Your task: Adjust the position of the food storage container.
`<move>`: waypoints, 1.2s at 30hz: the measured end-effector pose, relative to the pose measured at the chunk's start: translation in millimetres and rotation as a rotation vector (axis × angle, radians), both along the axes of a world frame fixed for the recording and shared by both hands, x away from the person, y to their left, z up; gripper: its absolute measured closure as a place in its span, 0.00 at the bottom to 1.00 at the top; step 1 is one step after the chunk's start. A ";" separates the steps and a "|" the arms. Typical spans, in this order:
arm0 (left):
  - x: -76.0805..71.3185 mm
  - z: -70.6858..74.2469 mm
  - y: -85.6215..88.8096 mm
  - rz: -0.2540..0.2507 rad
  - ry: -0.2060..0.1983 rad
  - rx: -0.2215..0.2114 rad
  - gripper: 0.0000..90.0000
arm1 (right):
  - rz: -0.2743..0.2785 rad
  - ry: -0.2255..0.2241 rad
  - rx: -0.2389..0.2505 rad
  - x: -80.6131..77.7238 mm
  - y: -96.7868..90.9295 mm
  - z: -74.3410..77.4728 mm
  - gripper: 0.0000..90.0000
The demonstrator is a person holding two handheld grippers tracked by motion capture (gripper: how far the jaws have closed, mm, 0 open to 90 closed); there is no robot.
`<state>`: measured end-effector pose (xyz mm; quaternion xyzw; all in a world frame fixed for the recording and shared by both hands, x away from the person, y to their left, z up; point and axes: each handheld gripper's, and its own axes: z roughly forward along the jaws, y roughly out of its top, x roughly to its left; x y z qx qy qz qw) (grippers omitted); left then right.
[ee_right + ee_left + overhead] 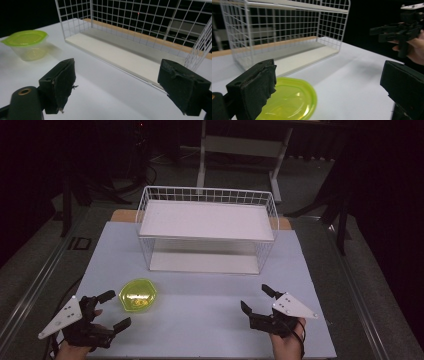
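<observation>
Both of our hand-held grippers sit along the near edge of the pale grey table point(210, 320).

1. Left gripper point(111, 309), near-left corner: jaws wide apart, nothing between them. In the left gripper view its padded fingers point(258, 90) frame the container just ahead.
2. Right gripper point(255, 299), near-right corner: jaws equally spread and empty, aimed at the rack.
3. Clear plastic tub with a lime-green lid point(137, 295): standing upright on the table, lid on, just beside the left gripper and well apart from the right one. We take this as the item to be picked up.
4. White wire rack with 2 white shelves point(206, 220): toward the far edge, centred, its open front facing us.

Handling note: we judge the tub light and its walls flexible. We would bring the left gripper in level, straddle the body below the lid rim, and close gently so the walls do not buckle or the lid pop. Keep it upright when lifting.
</observation>
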<state>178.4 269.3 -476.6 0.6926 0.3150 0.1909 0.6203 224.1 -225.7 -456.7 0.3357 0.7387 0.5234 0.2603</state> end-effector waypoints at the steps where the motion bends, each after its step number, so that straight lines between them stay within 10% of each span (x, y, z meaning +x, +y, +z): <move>1: -0.5 1.5 -0.6 0.011 -0.007 0.020 0.01 | 0.000 -0.009 -0.005 -0.9 -0.1 0.9 0.16; 18: 4.6 26.0 7.5 0.082 0.069 0.047 0.03 | 0.027 0.003 0.035 -2.5 2.6 1.0 0.16; 25: 5.7 27.6 23.1 0.114 0.076 0.086 0.41 | 0.042 0.010 0.047 -2.6 4.9 1.3 0.16; 28: 5.7 26.4 31.2 0.173 0.137 0.099 0.62 | 0.057 0.016 0.047 -2.6 6.3 0.7 0.16; 36: 3.7 13.6 29.6 0.187 0.203 0.197 0.83 | 0.076 0.008 0.041 -3.4 10.3 0.5 0.16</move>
